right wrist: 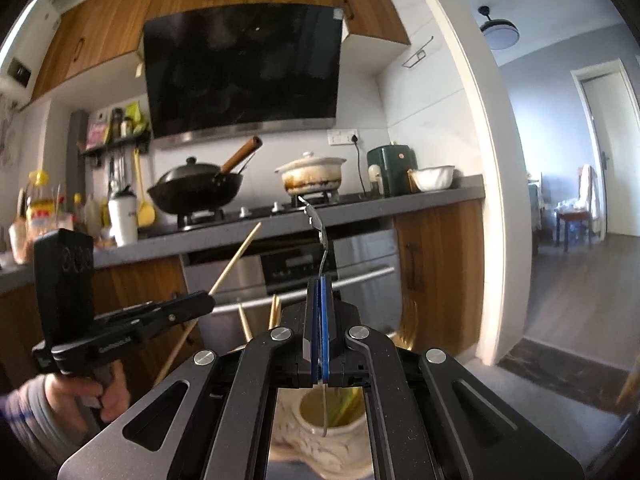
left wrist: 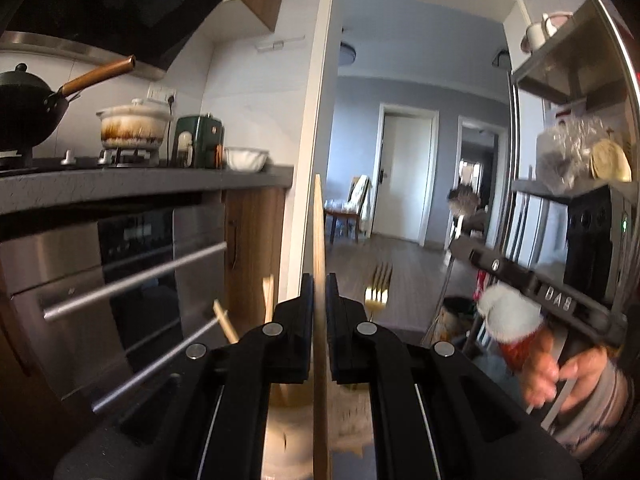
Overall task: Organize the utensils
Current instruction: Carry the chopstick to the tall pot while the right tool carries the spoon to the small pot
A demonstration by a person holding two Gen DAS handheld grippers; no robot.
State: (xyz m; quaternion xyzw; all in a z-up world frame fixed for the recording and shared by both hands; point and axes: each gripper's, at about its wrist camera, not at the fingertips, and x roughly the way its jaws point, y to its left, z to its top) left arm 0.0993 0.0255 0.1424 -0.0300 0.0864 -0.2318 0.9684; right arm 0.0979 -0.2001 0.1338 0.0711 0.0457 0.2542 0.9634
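My left gripper (left wrist: 320, 280) is shut on a long wooden chopstick (left wrist: 319, 232) that stands upright between its pads. Below it sits a cream ceramic holder (left wrist: 282, 428) with more chopsticks (left wrist: 224, 322) and a gold fork (left wrist: 378, 292) poking out. My right gripper (right wrist: 320, 280) is shut on a thin silver utensil (right wrist: 318, 226), seemingly a spoon seen edge-on; its lower end hangs over the holder's mouth (right wrist: 316, 446). Each gripper shows in the other's view: the right gripper (left wrist: 460, 248) at the right, the left gripper (right wrist: 208, 300) at the left with its chopstick (right wrist: 236, 264).
Ahead is a grey counter (right wrist: 440, 196) with a black wok (right wrist: 196, 188), a stained clay pot (right wrist: 310, 176), a green appliance (right wrist: 390, 170) and a white bowl (right wrist: 432, 178). A steel oven (right wrist: 360, 264) sits below. A doorway (left wrist: 404, 168) opens right; a metal shelf rack (left wrist: 576, 128) stands beside it.
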